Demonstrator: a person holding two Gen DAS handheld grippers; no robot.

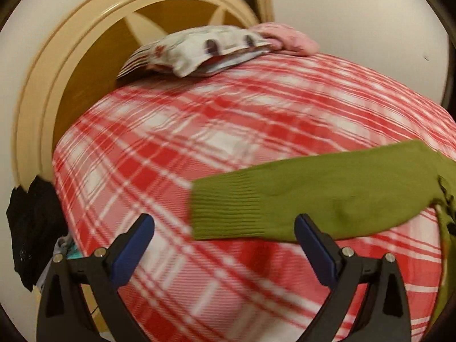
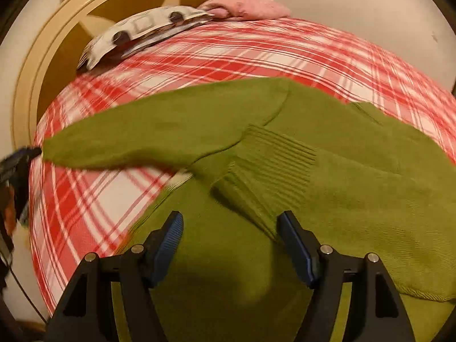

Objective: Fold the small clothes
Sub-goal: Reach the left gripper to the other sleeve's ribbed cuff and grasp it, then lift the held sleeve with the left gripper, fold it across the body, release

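A small olive-green knit sweater [image 2: 327, 171] lies on the red-and-white plaid bedcover [image 2: 256, 48]. One sleeve is folded across its body, its ribbed cuff [image 2: 273, 162] near the middle. The other sleeve [image 1: 327, 193] stretches out to the left, with its ribbed cuff [image 1: 225, 208] flat on the cover. My left gripper [image 1: 225, 228] hovers open just in front of that cuff, nothing between its blue pads. Over the sweater's body my right gripper [image 2: 230, 225] stands open and holds nothing. At the left edge of the right wrist view, the left gripper [image 2: 25, 154] shows only as a dark blur.
At the far edge of the bed lie a folded white patterned garment [image 1: 199, 48] and a pink one [image 1: 287, 40]. Behind them curves a cream headboard [image 1: 48, 85]. Dark clothing [image 1: 31, 222] hangs off the bed's left side. A white wall [image 2: 356, 2] is to the right.
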